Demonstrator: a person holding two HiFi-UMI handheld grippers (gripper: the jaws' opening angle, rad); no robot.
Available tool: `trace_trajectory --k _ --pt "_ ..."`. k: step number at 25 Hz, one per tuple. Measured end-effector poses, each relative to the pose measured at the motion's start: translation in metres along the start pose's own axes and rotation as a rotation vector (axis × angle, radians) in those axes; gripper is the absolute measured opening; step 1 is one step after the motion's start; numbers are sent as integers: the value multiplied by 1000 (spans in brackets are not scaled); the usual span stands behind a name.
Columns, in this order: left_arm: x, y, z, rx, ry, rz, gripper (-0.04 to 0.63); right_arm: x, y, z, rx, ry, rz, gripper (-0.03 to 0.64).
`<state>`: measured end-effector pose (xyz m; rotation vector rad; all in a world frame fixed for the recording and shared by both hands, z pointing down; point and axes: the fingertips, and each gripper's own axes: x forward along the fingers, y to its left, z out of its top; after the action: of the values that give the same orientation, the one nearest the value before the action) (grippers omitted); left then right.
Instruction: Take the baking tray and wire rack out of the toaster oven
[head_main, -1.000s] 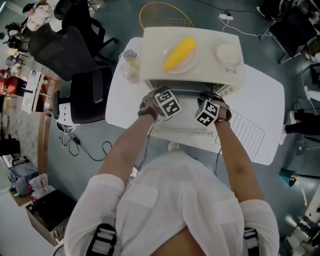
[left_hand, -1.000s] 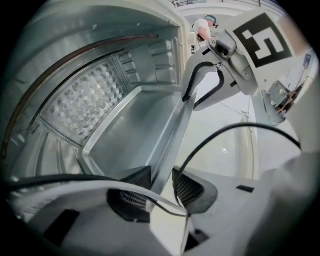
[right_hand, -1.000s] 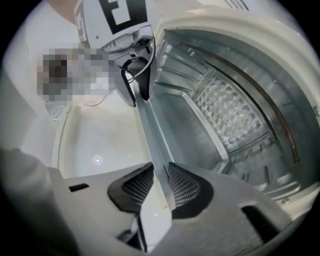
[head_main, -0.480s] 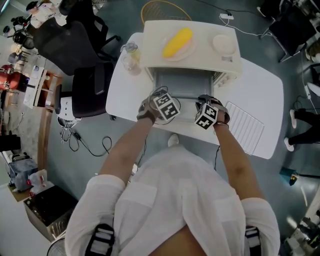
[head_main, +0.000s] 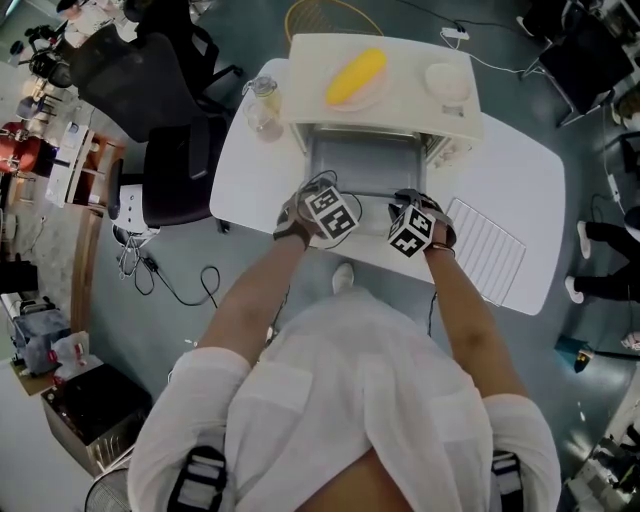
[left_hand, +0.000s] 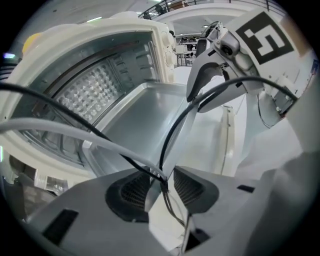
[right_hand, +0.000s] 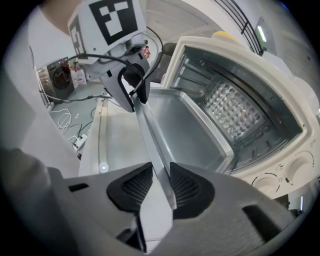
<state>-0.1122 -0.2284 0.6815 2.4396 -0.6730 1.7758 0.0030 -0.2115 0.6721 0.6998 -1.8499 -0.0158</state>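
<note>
Right gripper view: grey metal baking tray, likely stiff, light and slick, best held at its rim farthest from the cream toaster oven; left gripper jaws, just opened, stand slack around that rim, right gripper pads touch it.

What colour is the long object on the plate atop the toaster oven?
The long object is yellow, clearest in the head view.

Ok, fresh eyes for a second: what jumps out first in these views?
The grey metal baking tray drawn partway out of the cream toaster oven on the white table, its near rim between the jaws of the left gripper and right gripper, which have just been opening. Then the bright yellow corn-shaped thing on the oven's top, and the white wire rack flat on the table right of the tray.
</note>
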Motion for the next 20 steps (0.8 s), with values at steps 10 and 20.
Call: trace_trajectory --k 10,20 --pt "-32 18 5 -203 -110 -31 144 -21 -11 5 286 -50 63 125" --pt "-51 79 -11 -731 -245 172 98 -27 -61 -7 654 -78 -70 126"
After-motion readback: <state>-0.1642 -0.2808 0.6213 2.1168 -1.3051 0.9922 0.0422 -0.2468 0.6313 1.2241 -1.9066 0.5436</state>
